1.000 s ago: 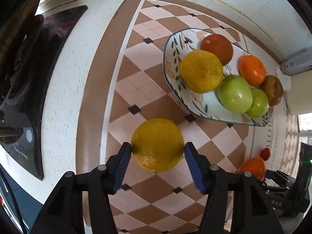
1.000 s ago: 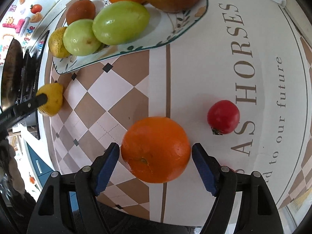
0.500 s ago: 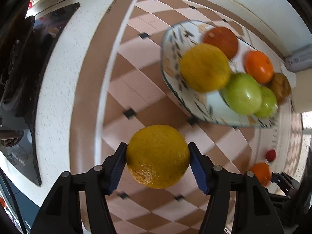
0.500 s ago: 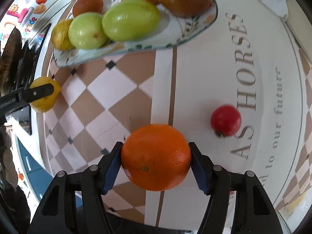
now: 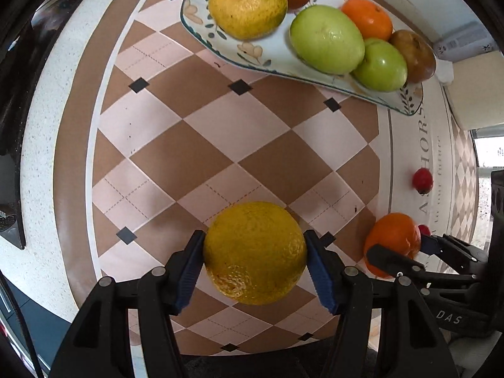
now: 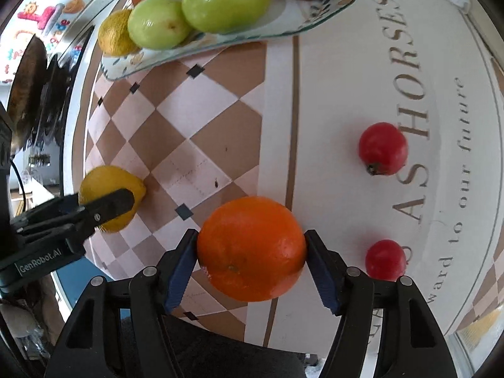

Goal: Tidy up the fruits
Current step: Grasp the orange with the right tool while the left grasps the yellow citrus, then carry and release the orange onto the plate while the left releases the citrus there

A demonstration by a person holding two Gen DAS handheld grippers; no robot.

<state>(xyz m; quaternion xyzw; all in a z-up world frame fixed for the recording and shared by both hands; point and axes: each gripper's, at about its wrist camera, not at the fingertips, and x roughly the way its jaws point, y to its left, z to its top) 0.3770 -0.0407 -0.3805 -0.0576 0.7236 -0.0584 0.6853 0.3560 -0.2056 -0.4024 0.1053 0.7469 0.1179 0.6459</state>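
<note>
My left gripper (image 5: 255, 260) is shut on a yellow citrus fruit (image 5: 254, 252) and holds it above the checkered mat. My right gripper (image 6: 251, 253) is shut on an orange (image 6: 251, 247), lifted off the mat. In the left wrist view the orange (image 5: 392, 241) shows at the right; in the right wrist view the yellow fruit (image 6: 110, 197) shows at the left. A patterned plate (image 5: 277, 60) at the back holds a yellow citrus (image 5: 248, 4), two green fruits (image 5: 326, 38), an orange and brown fruits. Two small red fruits (image 6: 382, 148) (image 6: 385, 260) lie on the mat's white part.
A dark stove (image 5: 19, 72) with a pan (image 6: 25, 91) lies to the left beyond the speckled counter edge. A white container (image 5: 472, 88) stands at the right past the plate. The counter's front edge runs just below both grippers.
Both grippers closed on their fruits and lifted them. The left gripper has moved toward the plate, which now looks nearer and larger.
</note>
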